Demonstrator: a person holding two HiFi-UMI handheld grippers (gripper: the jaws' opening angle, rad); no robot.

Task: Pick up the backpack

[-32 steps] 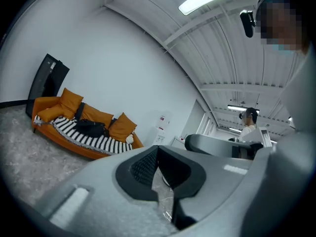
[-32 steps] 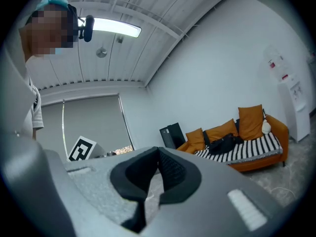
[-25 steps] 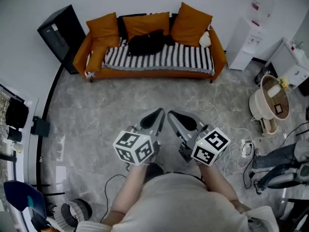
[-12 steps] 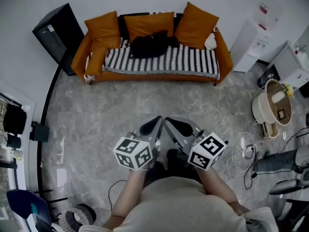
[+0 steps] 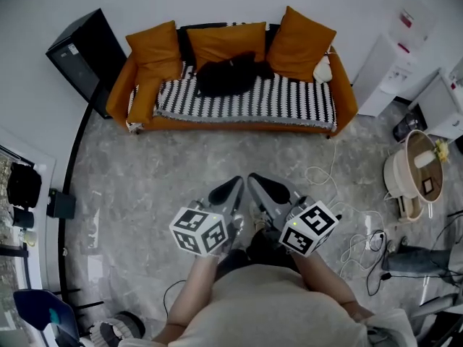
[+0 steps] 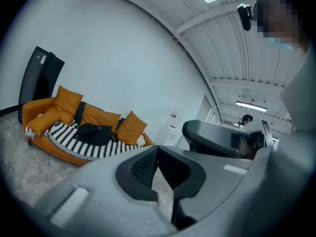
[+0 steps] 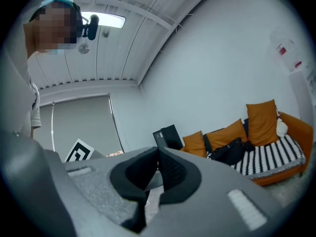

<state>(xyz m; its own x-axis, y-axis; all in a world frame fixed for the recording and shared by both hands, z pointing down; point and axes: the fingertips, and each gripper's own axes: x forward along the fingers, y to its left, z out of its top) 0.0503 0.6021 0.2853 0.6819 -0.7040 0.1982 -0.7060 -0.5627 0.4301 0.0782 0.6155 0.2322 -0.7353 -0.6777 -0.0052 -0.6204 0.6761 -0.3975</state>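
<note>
The black backpack (image 5: 228,74) lies on the striped seat of an orange sofa (image 5: 137,92) against the far wall, across a stretch of floor from me. It also shows small in the left gripper view as the backpack (image 6: 94,134) and in the right gripper view as the backpack (image 7: 229,151). My left gripper (image 5: 233,186) and right gripper (image 5: 255,182) are side by side in front of my body, pointing at the sofa. Both are shut with nothing between their jaws. The left gripper (image 6: 157,149) and the right gripper (image 7: 158,153) each have their tips meeting.
A black cabinet (image 5: 85,49) stands left of the sofa and a white water dispenser (image 5: 394,63) to its right. White cables (image 5: 358,241) trail over the marble floor at the right, near a round wicker basket (image 5: 412,172). Three orange cushions (image 5: 226,43) lean on the sofa back.
Both grippers and I have moved forward towards the sofa, which now sits a little lower and larger in the head view. The jaws stayed shut.
</note>
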